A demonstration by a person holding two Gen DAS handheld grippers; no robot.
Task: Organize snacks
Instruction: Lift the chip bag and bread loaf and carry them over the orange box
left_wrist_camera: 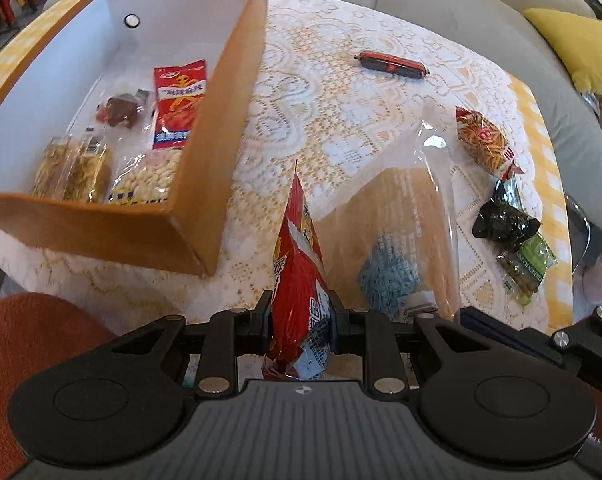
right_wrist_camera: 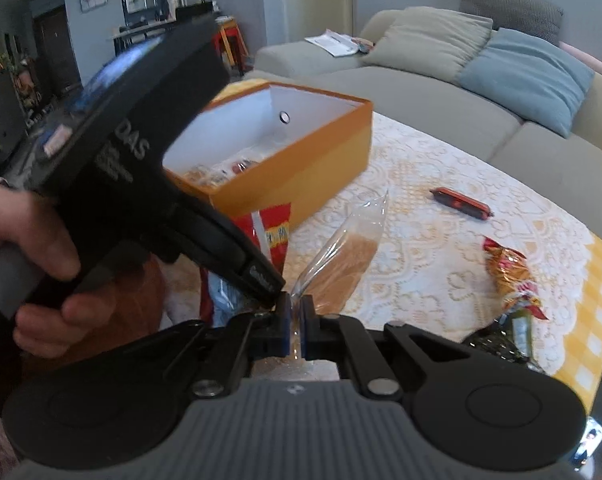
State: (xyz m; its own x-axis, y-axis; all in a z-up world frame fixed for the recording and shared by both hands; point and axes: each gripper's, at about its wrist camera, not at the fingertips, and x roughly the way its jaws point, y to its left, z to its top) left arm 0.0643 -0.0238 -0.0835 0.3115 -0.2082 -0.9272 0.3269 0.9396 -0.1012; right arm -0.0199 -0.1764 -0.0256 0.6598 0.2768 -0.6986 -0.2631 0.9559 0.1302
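Observation:
My left gripper point(left_wrist_camera: 301, 320) is shut on a red snack packet point(left_wrist_camera: 299, 276), held upright to the right of the orange box point(left_wrist_camera: 217, 152). The box holds several snacks, among them a red packet point(left_wrist_camera: 179, 104) and a bag of peanuts point(left_wrist_camera: 149, 178). My right gripper point(right_wrist_camera: 296, 328) is shut on a clear bag of brown biscuits point(right_wrist_camera: 343, 264), which also shows in the left wrist view point(left_wrist_camera: 401, 232). The orange box point(right_wrist_camera: 301, 168) stands behind it, and the left gripper's body point(right_wrist_camera: 141, 168) fills the left side of the right wrist view.
On the lace tablecloth point(left_wrist_camera: 329, 120) lie a red sausage stick point(left_wrist_camera: 393, 65), an orange noodle-snack packet point(left_wrist_camera: 485, 144), a dark packet point(left_wrist_camera: 503, 226) and a green packet point(left_wrist_camera: 531, 268). A grey sofa point(right_wrist_camera: 441, 92) with cushions runs behind the table. A yellow cushion point(left_wrist_camera: 581, 48) is at right.

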